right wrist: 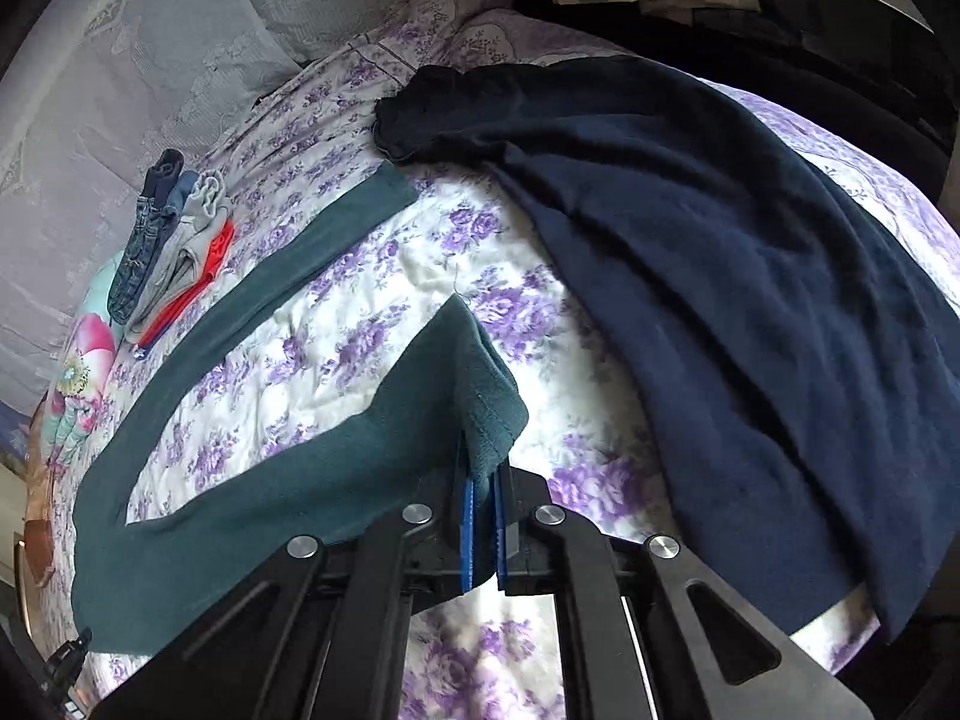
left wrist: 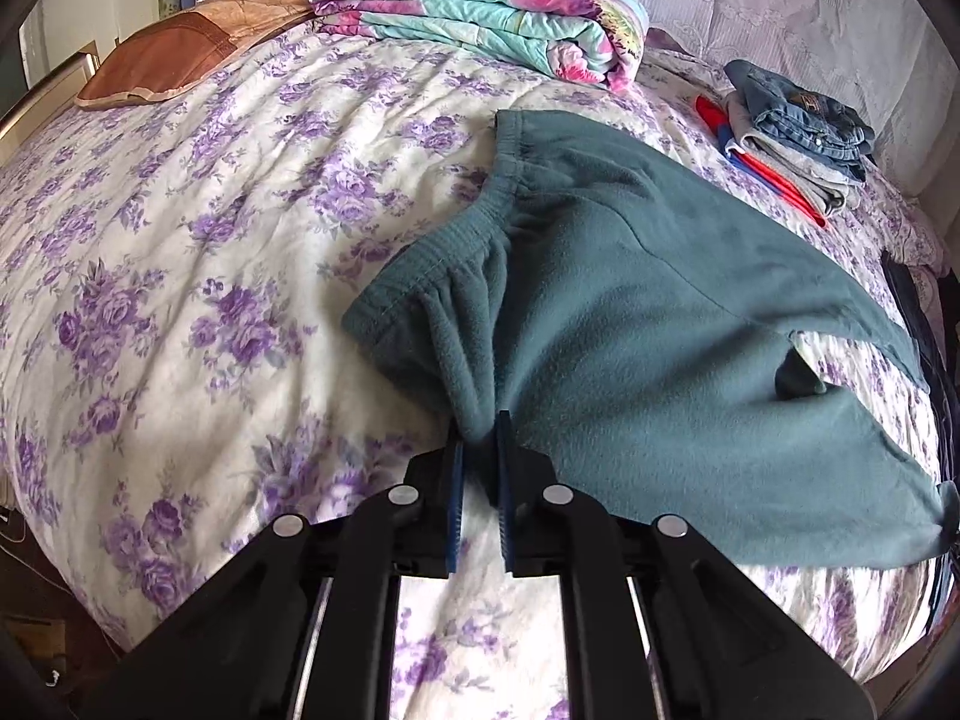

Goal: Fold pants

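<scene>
Left claw (left wrist: 480, 438) pinches the teal pants (left wrist: 660, 300) below the waistband; right claw (right wrist: 483, 468) grips a leg cuff.

I am working in a home bedroom: a bed (left wrist: 180, 252) under a purple-flowered quilt fills my view, a brown pillow (left wrist: 174, 54) and folded floral blanket (left wrist: 480, 18) upper left, stacked folded clothes (left wrist: 798, 132) upper right.

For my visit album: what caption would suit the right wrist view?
Right gripper pinching a leg end of teal pants on a floral bedspread, beside navy pants.
</scene>
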`<state>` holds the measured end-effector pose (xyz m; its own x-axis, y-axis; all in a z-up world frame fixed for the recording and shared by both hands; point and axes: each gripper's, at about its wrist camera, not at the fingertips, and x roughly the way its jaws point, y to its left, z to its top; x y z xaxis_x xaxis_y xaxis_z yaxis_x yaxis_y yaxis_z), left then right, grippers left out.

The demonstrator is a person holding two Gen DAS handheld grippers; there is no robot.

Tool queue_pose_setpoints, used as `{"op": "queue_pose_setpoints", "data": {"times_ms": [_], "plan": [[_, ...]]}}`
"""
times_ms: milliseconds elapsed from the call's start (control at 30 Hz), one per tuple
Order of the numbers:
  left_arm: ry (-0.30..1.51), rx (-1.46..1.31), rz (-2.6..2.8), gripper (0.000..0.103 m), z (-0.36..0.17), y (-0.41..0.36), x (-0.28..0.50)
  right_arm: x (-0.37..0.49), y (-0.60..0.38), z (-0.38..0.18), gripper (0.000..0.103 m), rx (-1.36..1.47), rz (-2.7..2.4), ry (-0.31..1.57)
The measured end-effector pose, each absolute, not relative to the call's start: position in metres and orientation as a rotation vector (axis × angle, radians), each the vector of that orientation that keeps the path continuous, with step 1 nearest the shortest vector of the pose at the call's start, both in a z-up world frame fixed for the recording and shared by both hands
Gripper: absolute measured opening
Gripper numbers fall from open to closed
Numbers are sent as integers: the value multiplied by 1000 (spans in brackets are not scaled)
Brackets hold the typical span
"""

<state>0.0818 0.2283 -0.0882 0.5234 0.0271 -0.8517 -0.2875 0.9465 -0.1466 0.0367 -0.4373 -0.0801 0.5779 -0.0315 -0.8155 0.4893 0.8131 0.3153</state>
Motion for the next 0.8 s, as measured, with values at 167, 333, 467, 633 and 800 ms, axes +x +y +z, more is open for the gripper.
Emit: {"op": "queue_pose_setpoints", "data": {"times_ms": [167, 333, 467, 633, 800], "plan": [[1005, -197, 244, 10, -91, 216, 93, 50, -428, -97, 20, 464, -343, 991], [949, -156, 201, 57, -53, 224, 74, 42, -394, -42, 74, 272, -346, 951], [854, -26, 212, 94, -5, 233, 81, 42, -353, -7, 89, 271, -69, 859], [909, 116, -4, 95, 16, 238, 177, 68, -290, -15, 90, 211, 149, 852], [1036, 140, -103, 95, -16, 255, 296, 89, -242, -35, 90, 180, 238, 947]]}}
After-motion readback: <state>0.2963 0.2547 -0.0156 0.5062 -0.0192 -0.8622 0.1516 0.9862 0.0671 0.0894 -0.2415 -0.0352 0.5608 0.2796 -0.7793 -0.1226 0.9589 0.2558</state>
